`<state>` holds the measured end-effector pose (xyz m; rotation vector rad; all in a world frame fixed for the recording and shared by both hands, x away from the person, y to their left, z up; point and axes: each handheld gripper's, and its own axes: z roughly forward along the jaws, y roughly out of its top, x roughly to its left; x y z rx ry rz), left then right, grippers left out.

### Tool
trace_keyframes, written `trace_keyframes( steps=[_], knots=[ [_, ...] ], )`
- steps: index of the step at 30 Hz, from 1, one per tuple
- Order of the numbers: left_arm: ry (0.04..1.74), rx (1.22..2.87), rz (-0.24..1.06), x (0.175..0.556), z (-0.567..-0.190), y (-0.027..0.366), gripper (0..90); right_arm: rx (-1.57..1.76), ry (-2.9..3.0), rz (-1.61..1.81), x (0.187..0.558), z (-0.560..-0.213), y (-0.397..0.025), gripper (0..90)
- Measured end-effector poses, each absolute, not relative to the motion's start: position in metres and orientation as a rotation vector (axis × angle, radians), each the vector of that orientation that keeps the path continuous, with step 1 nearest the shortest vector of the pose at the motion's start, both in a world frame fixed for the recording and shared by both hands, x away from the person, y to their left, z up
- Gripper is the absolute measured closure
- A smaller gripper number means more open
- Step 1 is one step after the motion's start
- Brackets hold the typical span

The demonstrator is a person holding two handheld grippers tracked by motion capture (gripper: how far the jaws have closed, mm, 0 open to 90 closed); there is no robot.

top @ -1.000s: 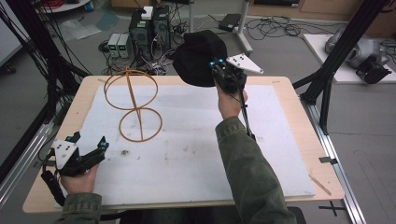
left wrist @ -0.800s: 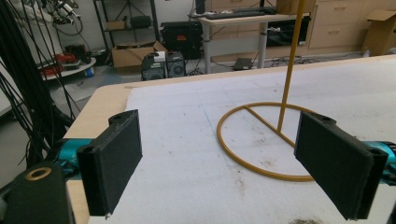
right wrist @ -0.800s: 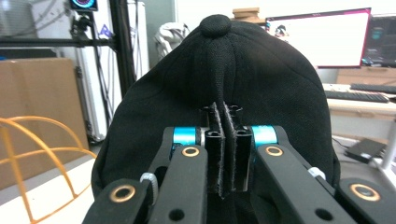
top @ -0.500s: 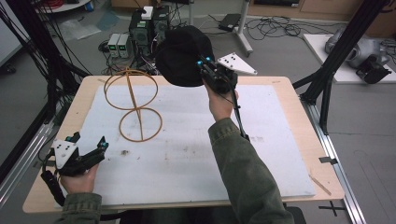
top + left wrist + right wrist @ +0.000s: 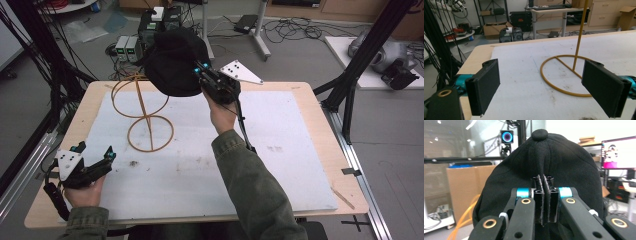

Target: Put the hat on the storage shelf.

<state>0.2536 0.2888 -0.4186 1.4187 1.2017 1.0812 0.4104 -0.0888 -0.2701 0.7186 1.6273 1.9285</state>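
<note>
A black cap [image 5: 175, 62] hangs in the air over the far side of the table, and my right gripper [image 5: 200, 69] is shut on its fabric. In the right gripper view the jaws pinch a fold of the black cap [image 5: 541, 160] below its top button. A yellow wire stand [image 5: 142, 107] with two upper rings and a round base sits at the table's far left, just left of and below the cap. My left gripper [image 5: 92, 152] stands open near the front left corner, empty. In the left gripper view the stand's base ring [image 5: 564, 75] lies between and beyond the spread jaws.
A white mat [image 5: 260, 150] covers most of the wooden table [image 5: 330, 135]. Black frame posts [image 5: 360, 65] stand right and left of the table. Boxes, cables and equipment [image 5: 145, 35] sit on the floor beyond the far edge.
My right gripper has carried the black cap leftward and slightly away, bringing it over the stand's upper rings. The left gripper has stayed where it was.
</note>
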Motion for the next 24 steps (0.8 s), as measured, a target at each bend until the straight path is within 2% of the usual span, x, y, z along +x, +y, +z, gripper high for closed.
trace_keyframes(
  steps=[11,24],
  knots=[
    [1.207,1.410,1.071,0.254,-0.420,0.290,15.4,0.643,1.680,2.053,0.405,-0.276,-0.056,88.2],
    [1.203,1.423,1.056,0.254,-0.424,0.288,15.4,0.586,1.828,2.048,0.404,-0.280,-0.012,88.2]
  ],
)
